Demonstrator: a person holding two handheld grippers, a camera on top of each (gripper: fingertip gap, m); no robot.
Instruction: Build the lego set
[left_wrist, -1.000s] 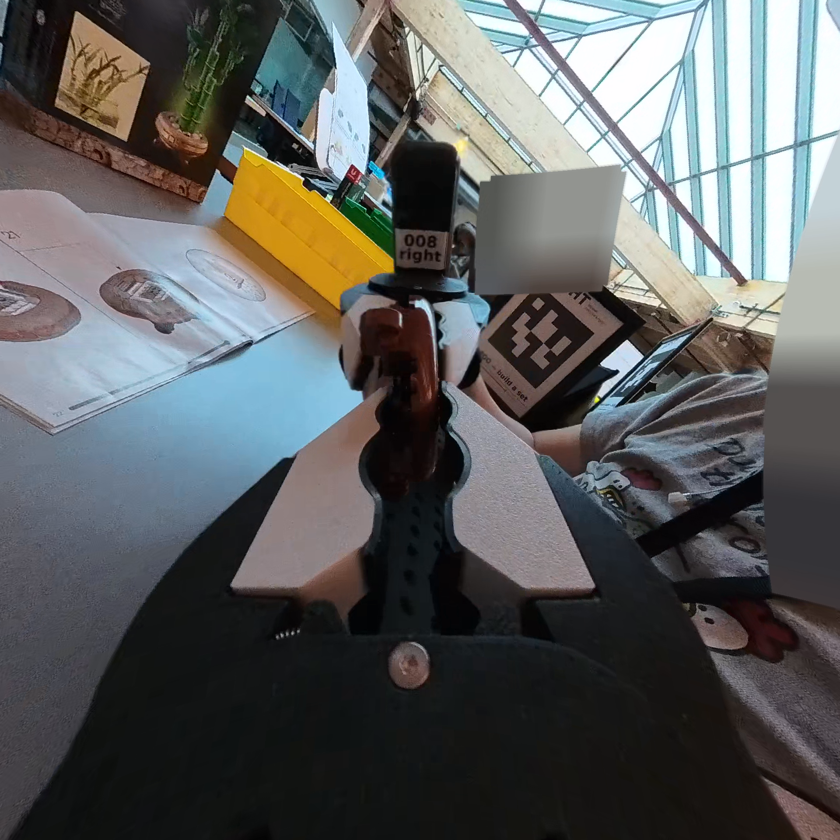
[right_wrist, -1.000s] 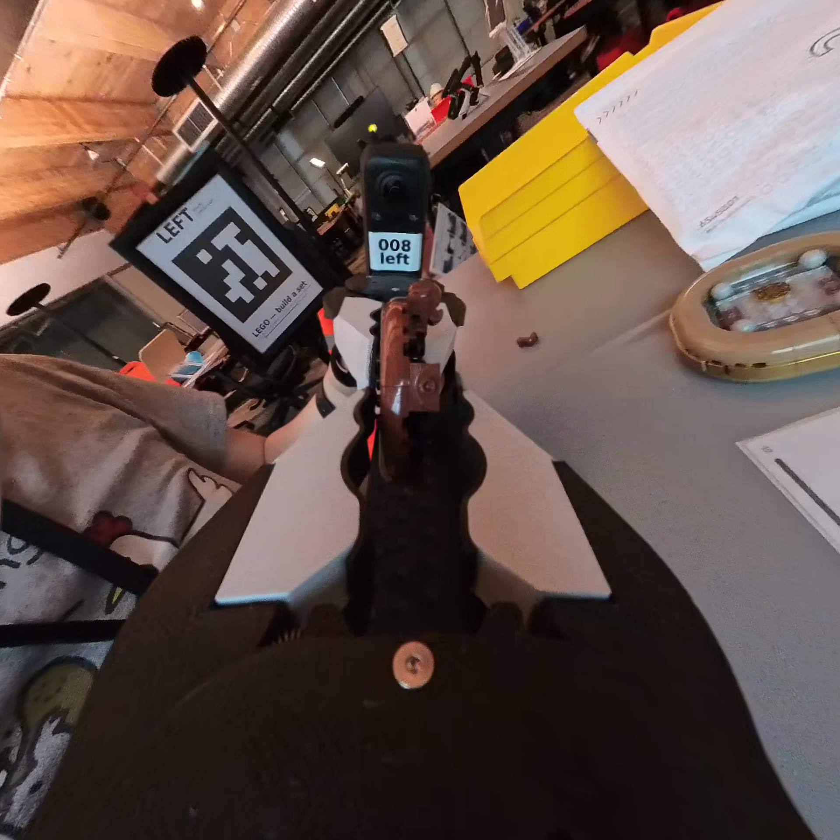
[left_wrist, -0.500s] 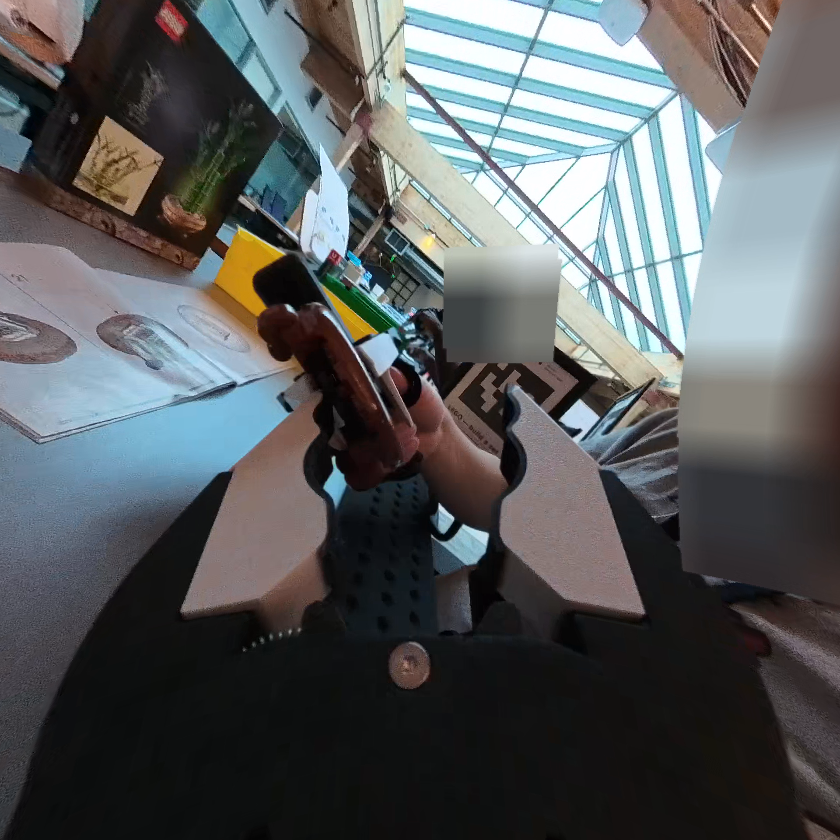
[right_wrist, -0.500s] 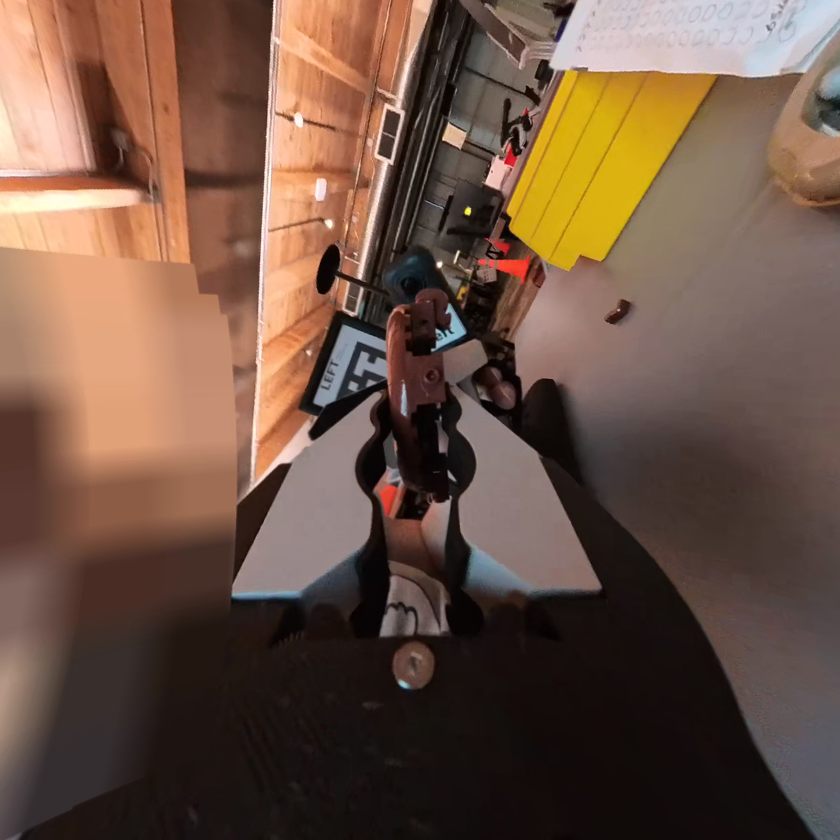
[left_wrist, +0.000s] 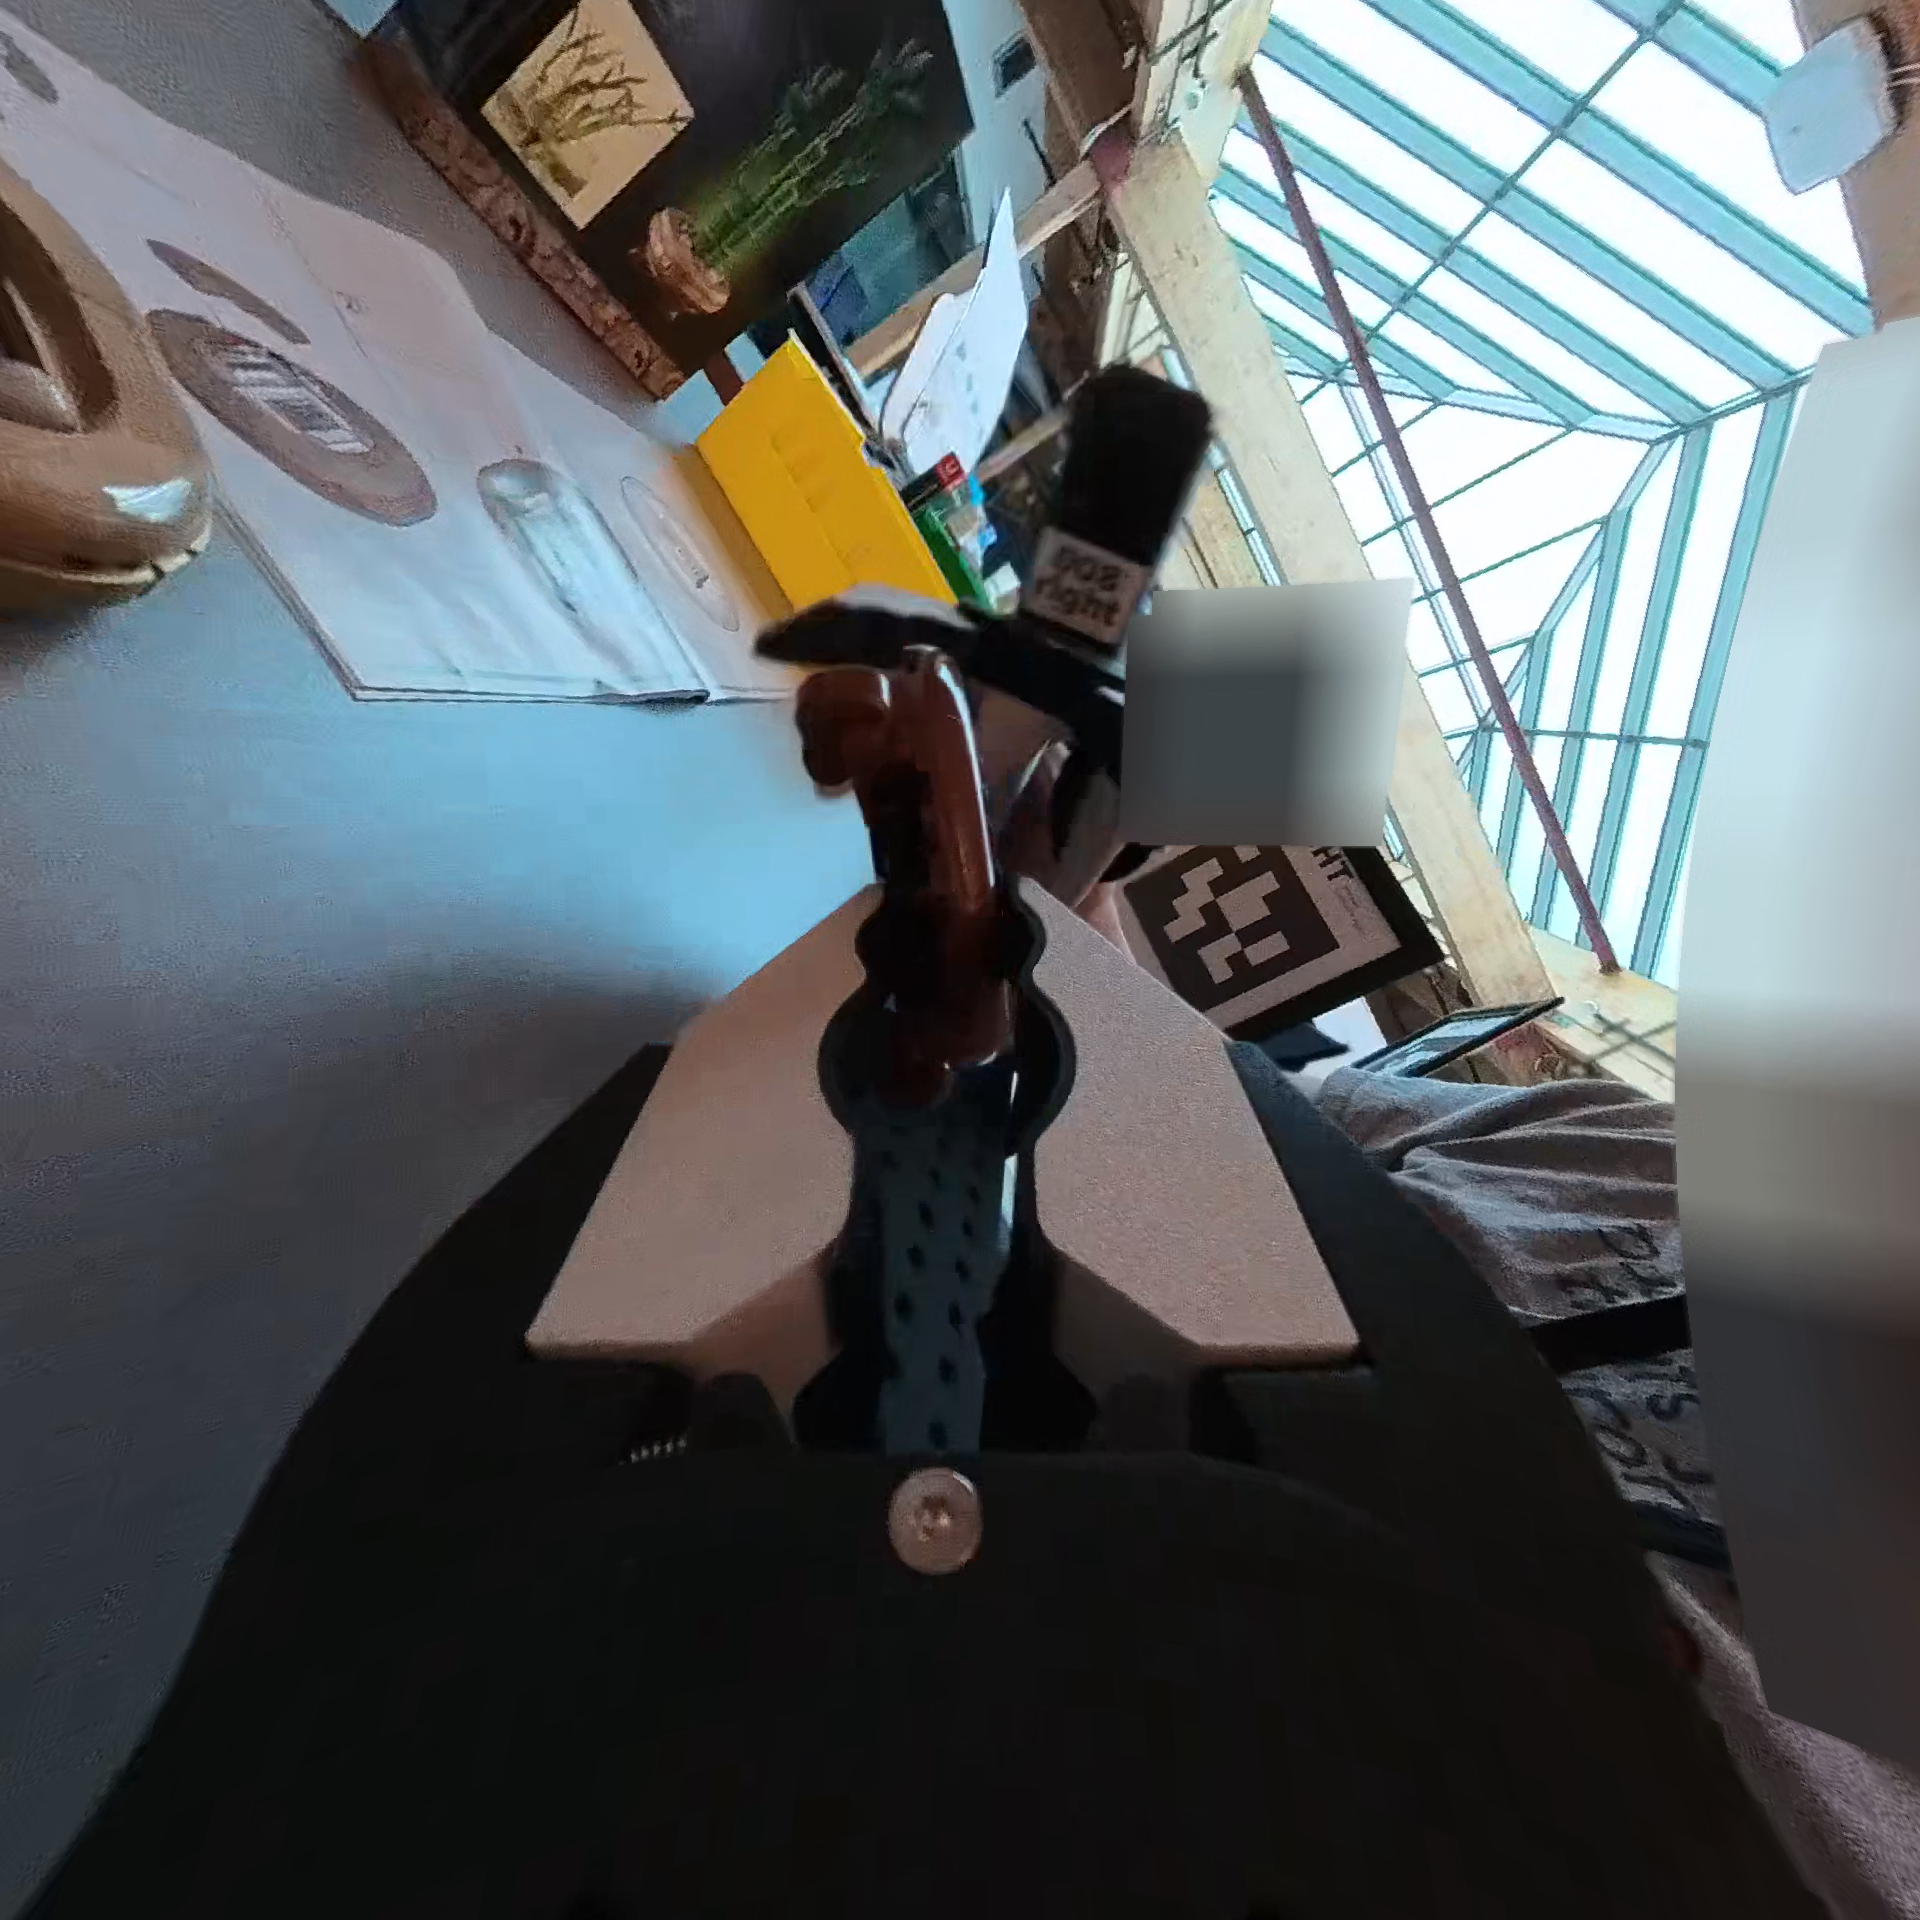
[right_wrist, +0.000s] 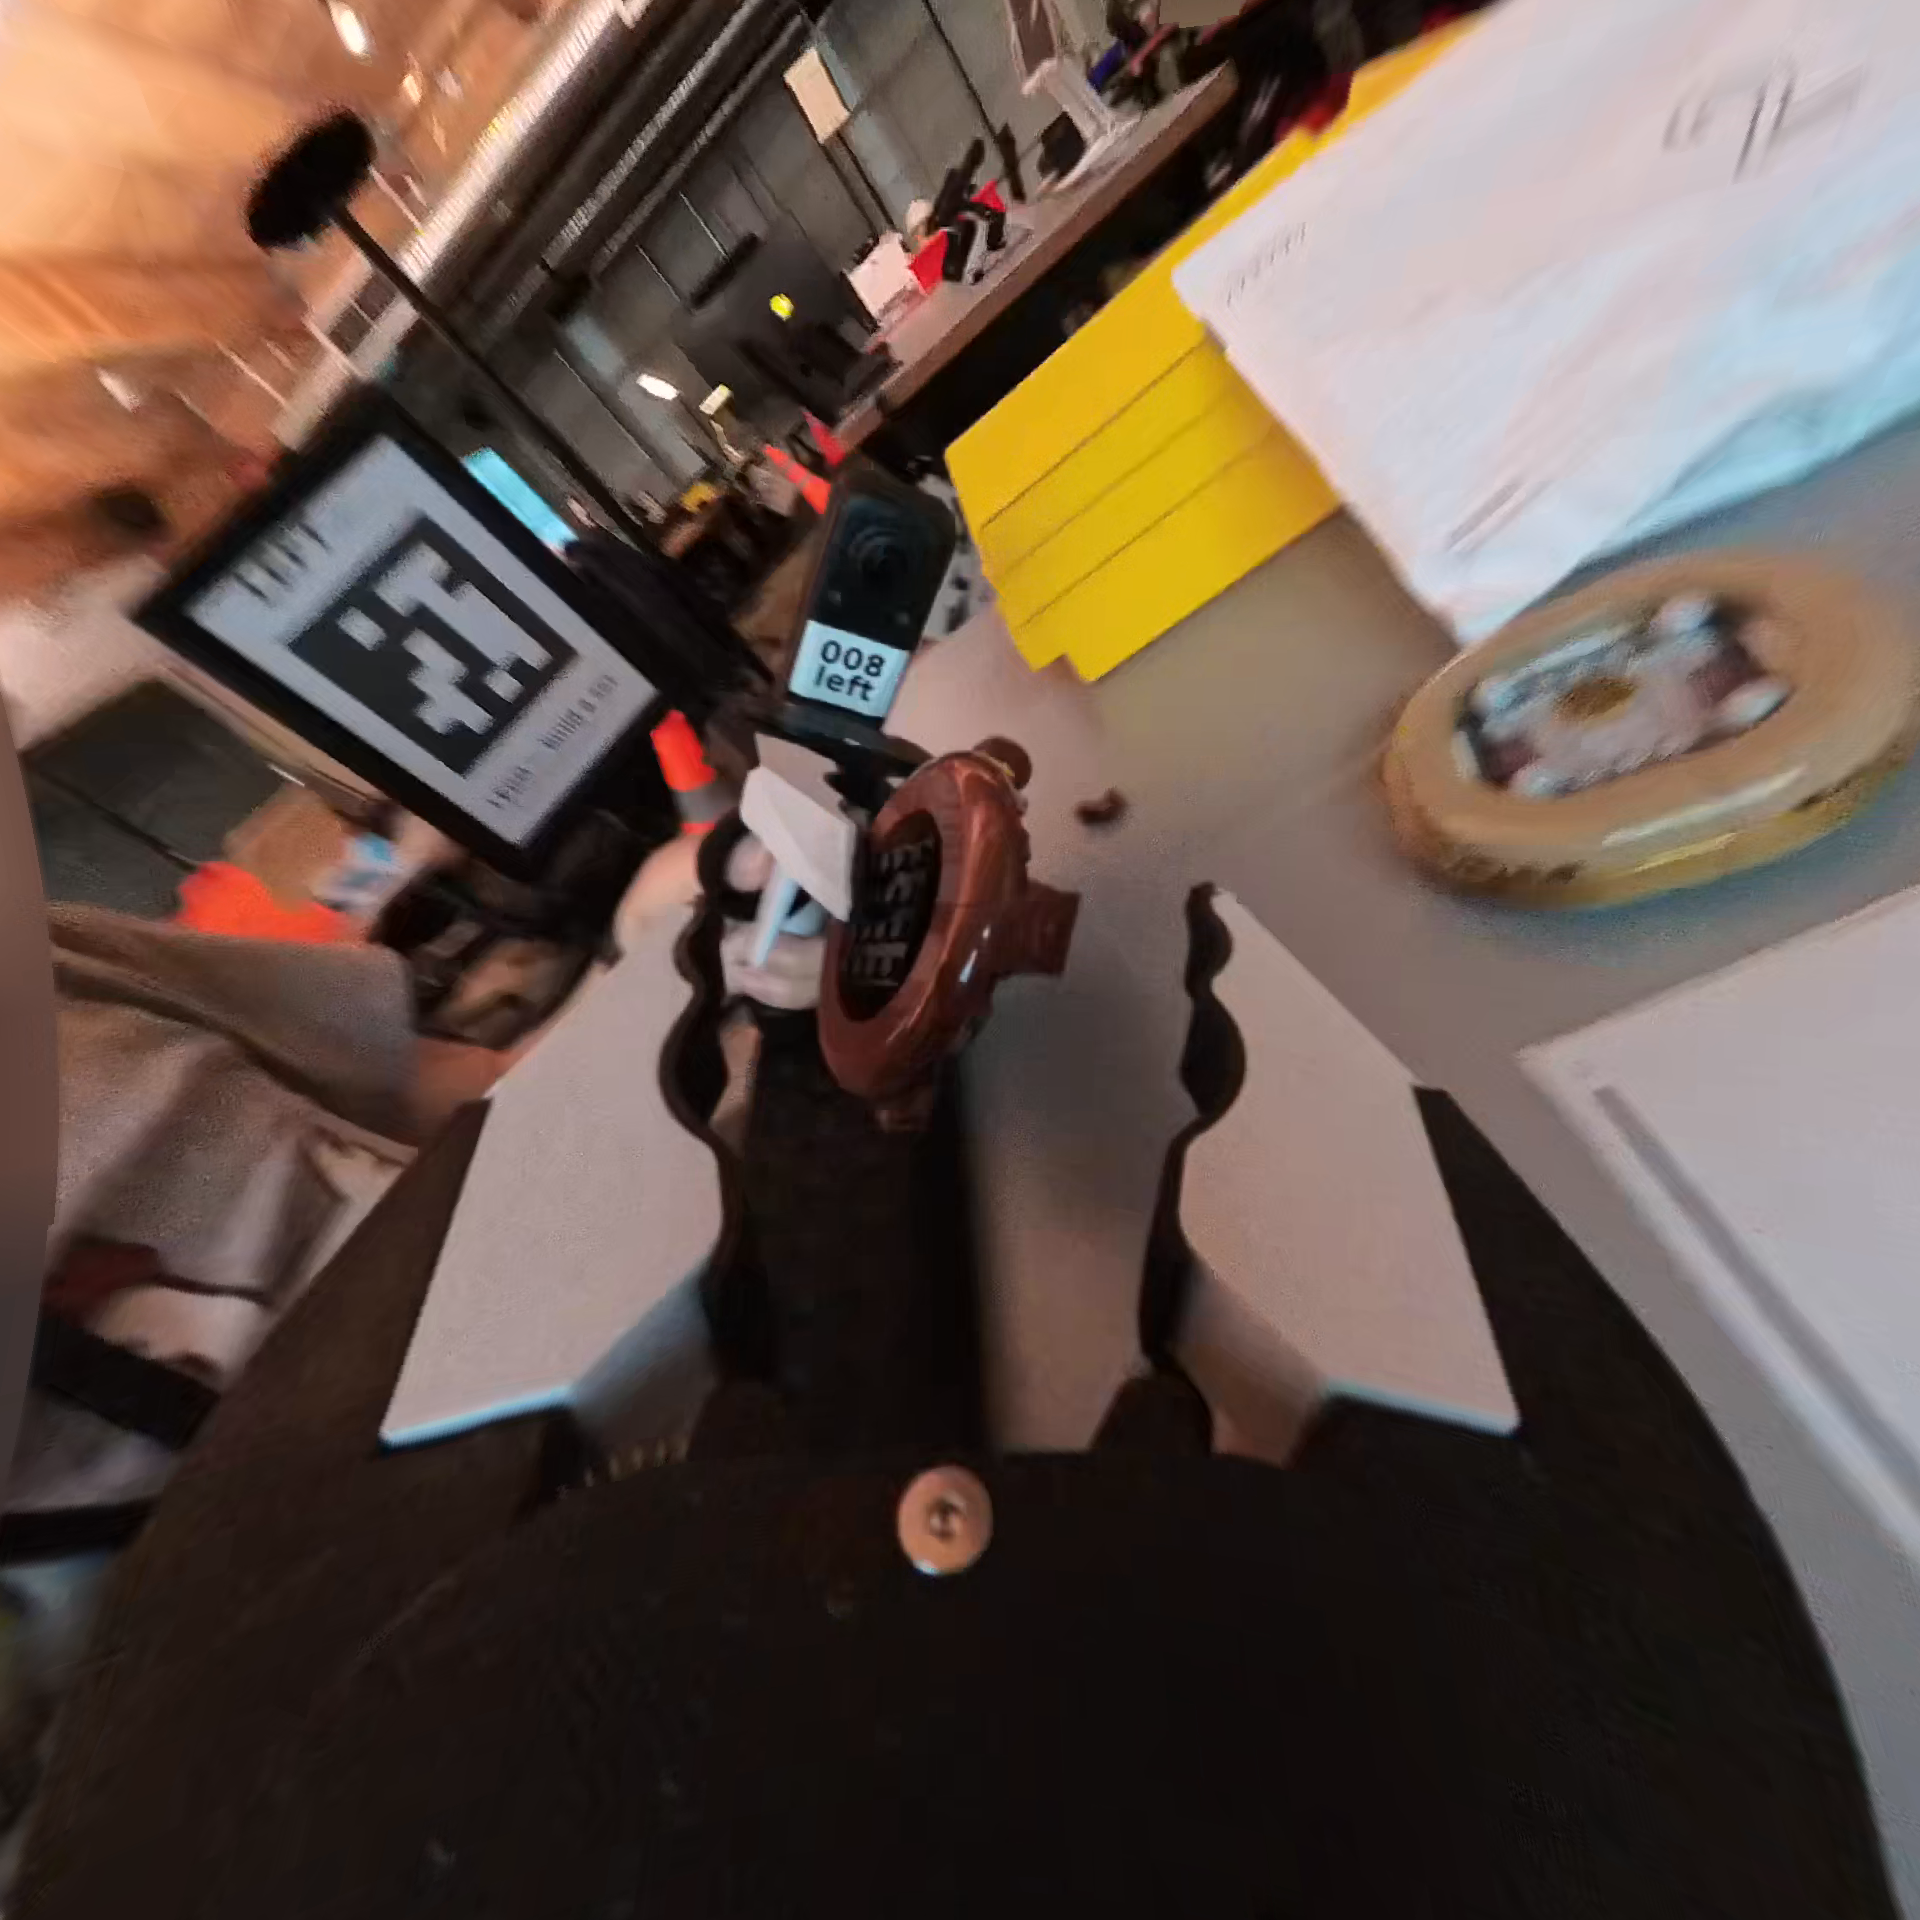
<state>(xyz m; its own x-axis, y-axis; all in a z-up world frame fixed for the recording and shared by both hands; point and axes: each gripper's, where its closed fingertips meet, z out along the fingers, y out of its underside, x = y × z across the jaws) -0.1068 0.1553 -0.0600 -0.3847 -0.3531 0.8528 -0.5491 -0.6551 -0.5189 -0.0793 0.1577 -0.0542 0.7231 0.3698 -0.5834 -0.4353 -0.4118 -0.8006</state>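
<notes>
A brown lego ring assembly (left_wrist: 935, 790) stands edge-on in my left gripper (left_wrist: 940, 914), which is shut on its lower part, above the grey table. In the right wrist view the same ring (right_wrist: 914, 935) sits between my right gripper's (right_wrist: 951, 925) wide-open fingers, and whether they touch it I cannot tell. The left gripper's white fingers (right_wrist: 800, 862) hold it from the far side. The right gripper (left_wrist: 1039, 665) shows just beyond the ring in the left wrist view. A tan round lego base (right_wrist: 1558, 862) lies on the table to the right and also shows in the left wrist view (left_wrist: 83, 499).
An open instruction booklet (left_wrist: 416, 436) lies on the table (left_wrist: 312, 935); its corner shows in the right wrist view (right_wrist: 1766, 1143). A small brown piece (right_wrist: 1099, 805) lies loose. Yellow bins (right_wrist: 1132, 520), the set's box (left_wrist: 707, 135) and a marker board (right_wrist: 416, 634) stand behind. A person's grey shirt (left_wrist: 1507, 1195) is close.
The ring changed hands. The left gripper opened and has now shut on it again. The right gripper, shut on it half a second ago, has opened. Both views have swung round.
</notes>
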